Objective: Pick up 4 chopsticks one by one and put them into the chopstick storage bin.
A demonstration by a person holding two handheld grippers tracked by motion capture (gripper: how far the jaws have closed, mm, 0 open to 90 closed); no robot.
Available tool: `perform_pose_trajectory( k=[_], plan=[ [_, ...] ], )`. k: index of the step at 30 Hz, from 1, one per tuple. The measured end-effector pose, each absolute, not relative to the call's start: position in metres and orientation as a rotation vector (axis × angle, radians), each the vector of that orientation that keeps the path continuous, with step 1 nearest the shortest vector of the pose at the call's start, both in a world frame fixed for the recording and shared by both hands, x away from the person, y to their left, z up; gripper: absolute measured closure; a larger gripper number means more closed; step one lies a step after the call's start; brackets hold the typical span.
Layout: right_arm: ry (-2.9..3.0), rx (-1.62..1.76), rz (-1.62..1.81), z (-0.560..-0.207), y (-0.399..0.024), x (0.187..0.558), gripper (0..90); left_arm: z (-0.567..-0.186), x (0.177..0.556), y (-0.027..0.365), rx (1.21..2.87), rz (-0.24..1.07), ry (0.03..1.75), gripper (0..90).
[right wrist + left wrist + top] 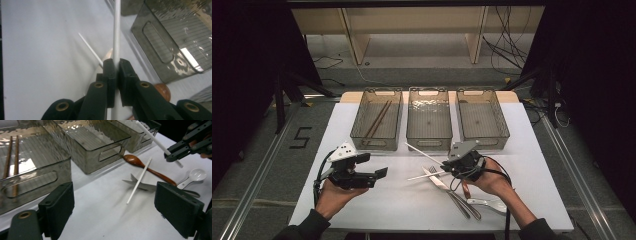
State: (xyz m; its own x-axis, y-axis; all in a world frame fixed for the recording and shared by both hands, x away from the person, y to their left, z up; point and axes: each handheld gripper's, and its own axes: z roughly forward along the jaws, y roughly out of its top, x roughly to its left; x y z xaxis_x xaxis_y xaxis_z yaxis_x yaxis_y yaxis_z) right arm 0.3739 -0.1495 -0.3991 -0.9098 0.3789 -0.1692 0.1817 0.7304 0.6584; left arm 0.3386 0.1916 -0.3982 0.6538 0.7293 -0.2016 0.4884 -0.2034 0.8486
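1. The high view is pretty dim overall; the room around the counter (377, 200) drops off to near black on both sides, and only the white top catches decent light.
2. Light seems to come from above, with soft shadows sitting close under the cutlery.
3. The middle clear bin (429, 120) throws rippled glare off its floor, and it is brighter still in the left gripper view.
4. In the left gripper view the near black tongs (120, 207) are soft and out of focus.
5. The right gripper view is grainy, and the white chopstick (116, 32) is nearly blown out, with its far end blurred.
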Motion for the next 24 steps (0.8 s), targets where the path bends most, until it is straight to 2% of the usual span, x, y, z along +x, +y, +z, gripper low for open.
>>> perform_pose_trajectory(
  k=[17,24],
  plan=[
    [2.574,0.542,1.152,-0.390,-0.123,0.362,85.3,-0.392,0.350,0.161,1.753,0.168,0.943,16.8],
    [2.560,0.556,1.201,-0.391,-0.116,0.359,85.2,-0.394,0.360,0.152,1.707,0.108,0.966,22.5]
  ],
)
